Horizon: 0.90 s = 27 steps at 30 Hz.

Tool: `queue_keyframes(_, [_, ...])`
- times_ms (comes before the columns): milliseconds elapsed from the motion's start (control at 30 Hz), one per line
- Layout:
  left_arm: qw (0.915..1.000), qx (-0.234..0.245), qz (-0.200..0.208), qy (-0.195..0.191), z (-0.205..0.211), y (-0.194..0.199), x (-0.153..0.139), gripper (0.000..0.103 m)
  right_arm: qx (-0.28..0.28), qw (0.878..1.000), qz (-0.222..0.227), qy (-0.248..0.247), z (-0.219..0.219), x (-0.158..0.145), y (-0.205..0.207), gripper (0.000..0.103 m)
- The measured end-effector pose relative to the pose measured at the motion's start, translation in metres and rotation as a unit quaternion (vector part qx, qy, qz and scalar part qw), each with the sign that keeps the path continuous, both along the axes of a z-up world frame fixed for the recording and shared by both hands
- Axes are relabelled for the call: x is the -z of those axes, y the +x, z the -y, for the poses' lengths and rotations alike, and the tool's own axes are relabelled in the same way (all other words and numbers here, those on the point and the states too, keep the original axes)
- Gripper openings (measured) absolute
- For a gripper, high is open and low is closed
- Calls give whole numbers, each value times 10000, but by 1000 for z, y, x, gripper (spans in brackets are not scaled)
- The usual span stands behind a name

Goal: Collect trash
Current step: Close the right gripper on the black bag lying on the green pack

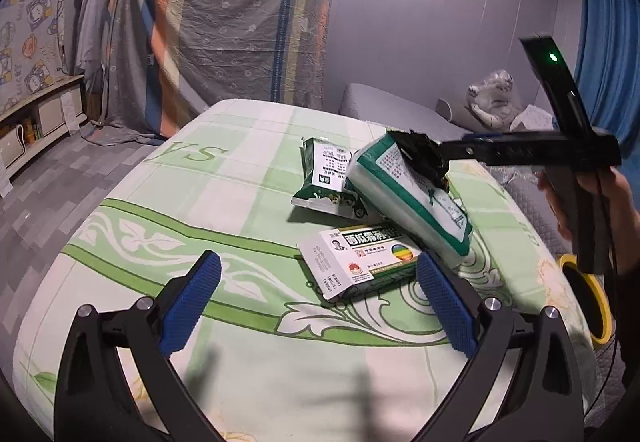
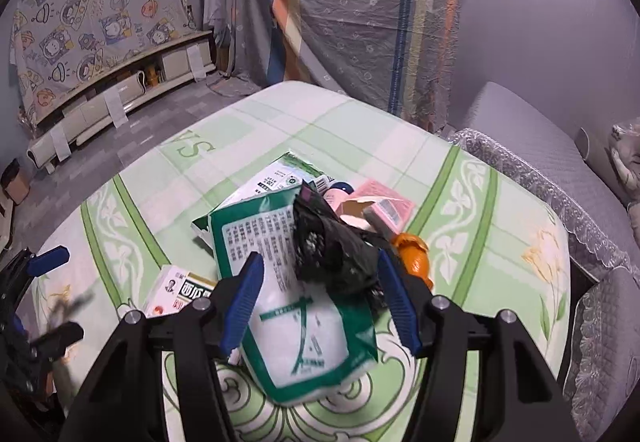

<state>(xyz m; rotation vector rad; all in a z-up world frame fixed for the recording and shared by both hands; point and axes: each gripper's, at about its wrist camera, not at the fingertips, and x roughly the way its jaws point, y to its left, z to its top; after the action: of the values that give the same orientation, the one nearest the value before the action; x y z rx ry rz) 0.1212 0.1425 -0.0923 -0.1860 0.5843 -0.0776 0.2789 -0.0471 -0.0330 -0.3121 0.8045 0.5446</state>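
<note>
Left gripper [image 1: 318, 292] spread wide and empty over the medicine box [image 1: 360, 262], presumably lining up a grab, while right gripper [image 2: 320, 300] part-open straddles a crumpled black wrapper [image 2: 332, 246] lying on the green-and-white tissue pack [image 2: 296, 302], grip unclear.

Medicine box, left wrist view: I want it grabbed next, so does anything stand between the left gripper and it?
Nothing visible does. The medicine box lies on the green cloth just ahead of the open left gripper. The green-and-white pack sits behind the box's far side, not in front.
</note>
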Motion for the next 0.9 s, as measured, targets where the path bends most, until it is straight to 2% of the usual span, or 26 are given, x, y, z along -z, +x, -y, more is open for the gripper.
queue_keyframes(200, [9999, 89, -75, 3, -2, 6, 11, 94, 119, 9993, -300, -169, -8, 22, 28, 55])
queue_keyframes(233, [10000, 32, -35, 70, -2, 5, 11, 94, 154, 9992, -343, -161, -7, 24, 31, 49])
queue_keyframes(267, [9999, 0, -10, 156, -2, 4, 11, 94, 193, 9990, -375, -147, -6, 26, 32, 35])
queue_keyframes(333, [9997, 17, 0, 238, -2, 5, 11, 94, 310, 9987, -380, -99, 0, 28, 34, 24])
queue_keyframes(433, [9994, 87, 126, 321, -1, 4, 6, 94, 407, 9985, -353, 138, 13, 22, 33, 15])
queue_keyframes(633, [9920, 873, 533, 737, 10, 2, -1, 94, 618, 9951, -271, 718, 49, -3, 22, 13])
queue_keyframes(733, [9819, 1489, 707, 936, 17, 5, -2, 94, 661, 9909, -276, 1142, 77, -22, 8, 13])
queue_keyframes(900, [9685, 2306, 403, 842, 20, 30, 5, 94, 641, 9872, -148, 1456, 112, -49, -27, 13])
